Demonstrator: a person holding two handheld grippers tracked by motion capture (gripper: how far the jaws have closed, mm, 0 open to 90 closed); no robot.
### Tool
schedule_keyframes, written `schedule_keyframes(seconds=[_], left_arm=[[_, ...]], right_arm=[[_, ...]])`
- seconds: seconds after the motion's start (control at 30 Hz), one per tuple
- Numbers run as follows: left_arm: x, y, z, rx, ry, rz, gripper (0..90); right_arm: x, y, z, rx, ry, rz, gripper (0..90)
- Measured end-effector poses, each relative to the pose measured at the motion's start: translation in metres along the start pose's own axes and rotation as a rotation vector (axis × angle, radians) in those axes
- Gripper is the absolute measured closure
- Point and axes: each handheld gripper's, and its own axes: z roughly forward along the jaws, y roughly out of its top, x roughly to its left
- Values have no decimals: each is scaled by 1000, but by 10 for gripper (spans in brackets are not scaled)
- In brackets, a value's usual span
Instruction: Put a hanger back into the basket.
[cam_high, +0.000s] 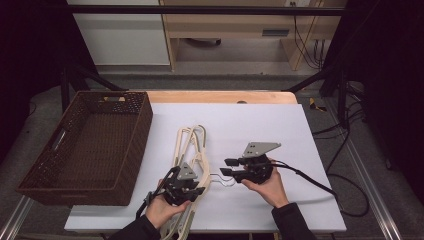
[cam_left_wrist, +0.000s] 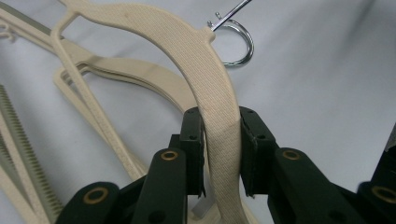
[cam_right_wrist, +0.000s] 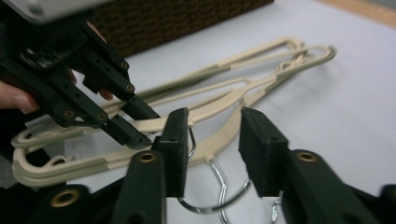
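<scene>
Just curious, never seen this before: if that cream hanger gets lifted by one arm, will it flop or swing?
Probably stays stiff: the cream hanger looks like rigid moulded plastic. Clamped off-centre by the left hand-held gripper, it may tilt. Its metal hook might snag neighbouring hangers.

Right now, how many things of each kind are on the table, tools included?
Cream hangers: at least 3, overlapping
Brown basket: 1
Tools: 2 (left tool, right tool)
Total: at least 6

The table (cam_high: 260, 125) is seen from above, looking forward and down; the hangers (cam_left_wrist: 205, 60) are viewed very closely along each gripper's jaws (one pile, shared by all three views).
</scene>
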Motion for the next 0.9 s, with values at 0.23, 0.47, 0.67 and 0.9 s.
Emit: schedule_keyframes(seconds=[0.23,0.47,0.67,0.9], left_arm=[[6,0,-16,-36,15,-25,746],[11,-1,-28,-67,21,-48,753],[14,-2,-34,-80,25,-52,757],[15,-3,-37,-87,27,-59,759]], right_arm=[[0,6,-32,-99,-92,-28,412],[-7,-1,-28,-96,-92,12,412],[-4,-8,-3,-88,-51,5,451],[17,-3,35,-37,18,-43,527]])
